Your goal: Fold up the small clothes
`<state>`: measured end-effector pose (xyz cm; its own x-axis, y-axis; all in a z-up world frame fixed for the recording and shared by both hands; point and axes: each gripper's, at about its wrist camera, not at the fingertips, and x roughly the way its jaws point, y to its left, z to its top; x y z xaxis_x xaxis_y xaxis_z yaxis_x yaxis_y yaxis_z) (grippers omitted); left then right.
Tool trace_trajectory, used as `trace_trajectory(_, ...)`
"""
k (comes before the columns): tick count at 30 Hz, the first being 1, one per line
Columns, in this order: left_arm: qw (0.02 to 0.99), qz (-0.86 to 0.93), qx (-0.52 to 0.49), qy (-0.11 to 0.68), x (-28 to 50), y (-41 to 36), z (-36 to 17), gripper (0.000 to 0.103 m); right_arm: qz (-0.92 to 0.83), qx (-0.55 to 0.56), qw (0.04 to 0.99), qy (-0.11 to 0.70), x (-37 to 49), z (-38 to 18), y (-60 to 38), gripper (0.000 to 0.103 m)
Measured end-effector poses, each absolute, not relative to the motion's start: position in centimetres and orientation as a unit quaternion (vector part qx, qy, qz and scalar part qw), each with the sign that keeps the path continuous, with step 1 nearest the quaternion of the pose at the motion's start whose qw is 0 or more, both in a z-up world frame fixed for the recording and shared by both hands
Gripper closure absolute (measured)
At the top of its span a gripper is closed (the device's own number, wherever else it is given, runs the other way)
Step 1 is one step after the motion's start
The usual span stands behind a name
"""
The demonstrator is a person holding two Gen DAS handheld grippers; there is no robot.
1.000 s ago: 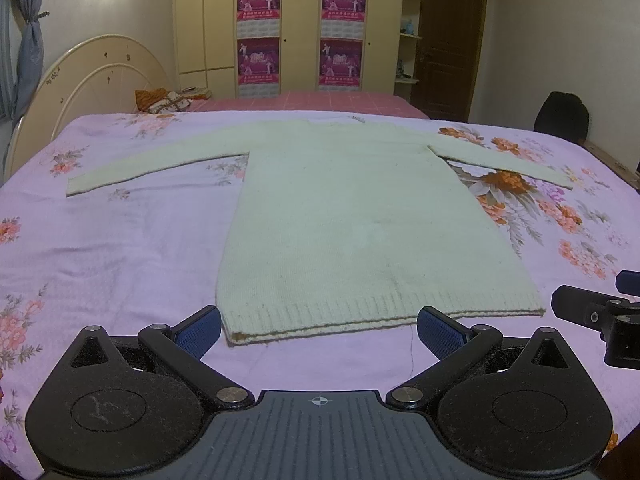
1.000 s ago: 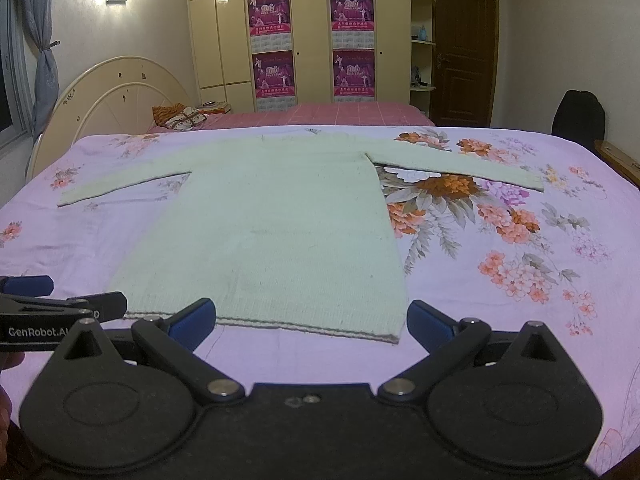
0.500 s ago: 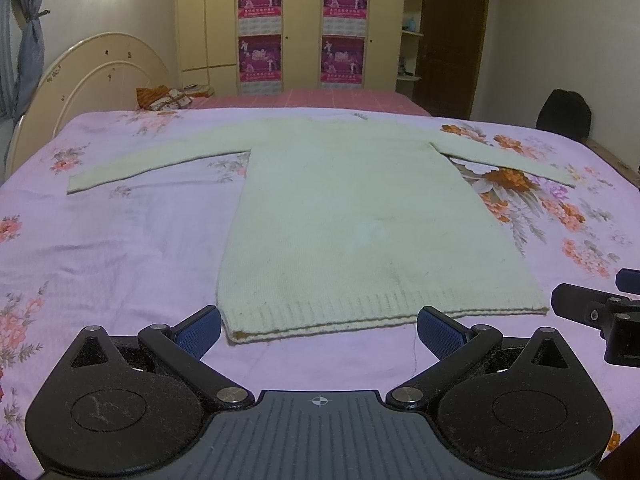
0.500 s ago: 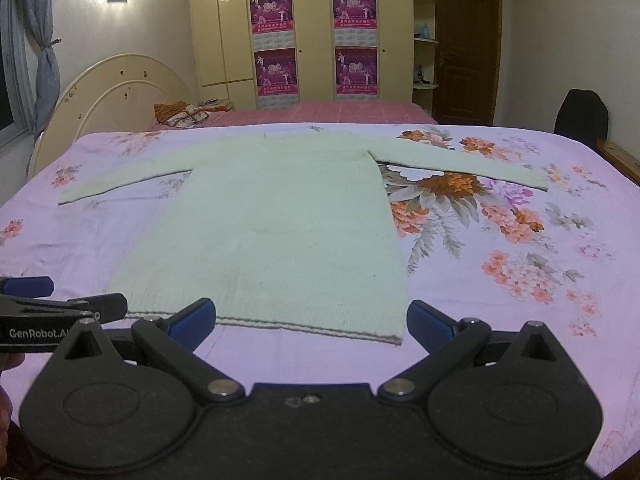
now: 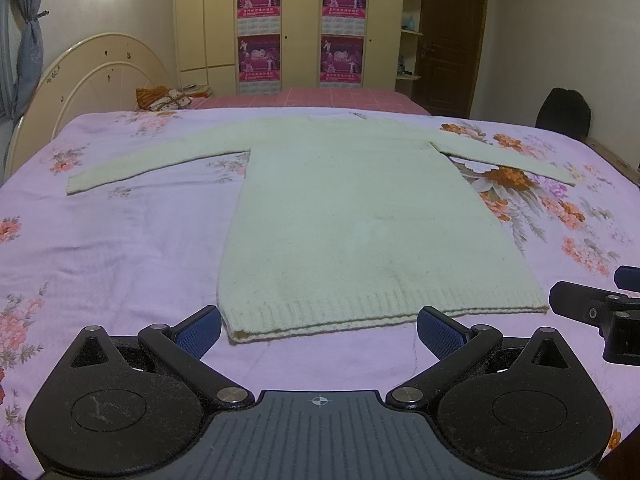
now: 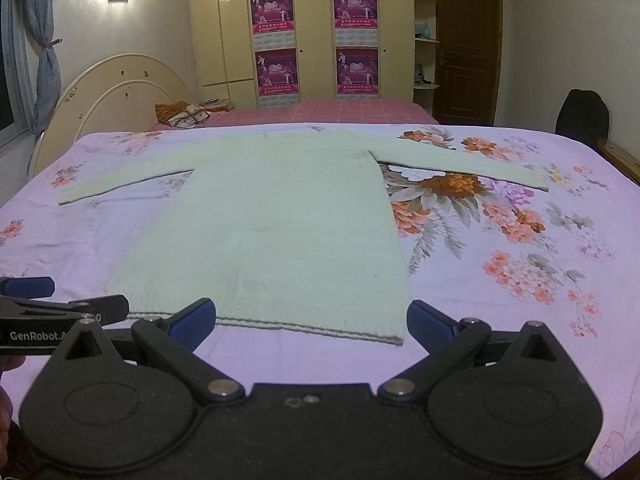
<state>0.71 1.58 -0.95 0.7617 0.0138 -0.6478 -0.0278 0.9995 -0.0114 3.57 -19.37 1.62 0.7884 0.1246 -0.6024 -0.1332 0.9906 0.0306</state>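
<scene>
A pale cream knitted sweater (image 5: 360, 216) lies flat on the bed, sleeves spread out to both sides, ribbed hem nearest me. It also shows in the right wrist view (image 6: 276, 232). My left gripper (image 5: 319, 330) is open and empty, just short of the hem's left half. My right gripper (image 6: 311, 320) is open and empty, just short of the hem's right half. Each gripper shows at the edge of the other's view: the right one (image 5: 600, 312) and the left one (image 6: 52, 312).
The bed has a lilac floral sheet (image 5: 100, 248) and a cream headboard (image 5: 92, 80) at the left. A second bed with a pink cover (image 6: 340, 110) stands behind. A dark bag or chair (image 6: 582, 114) is at the right, wardrobes and a door at the back.
Both views have tilted down slightly, so the sweater sits a little higher in frame. The grippers stay open and the sweater has not moved.
</scene>
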Motion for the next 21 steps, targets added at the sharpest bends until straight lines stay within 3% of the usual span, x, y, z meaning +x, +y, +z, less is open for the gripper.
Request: trace_trajectory(21, 0.93, -0.005, -0.019, 0.366, 5.1, 2.9, -1.7, 0.0, 0.056, -0.007, 0.943, 0.329, 5.8, 1.5, -20.1, 0.001)
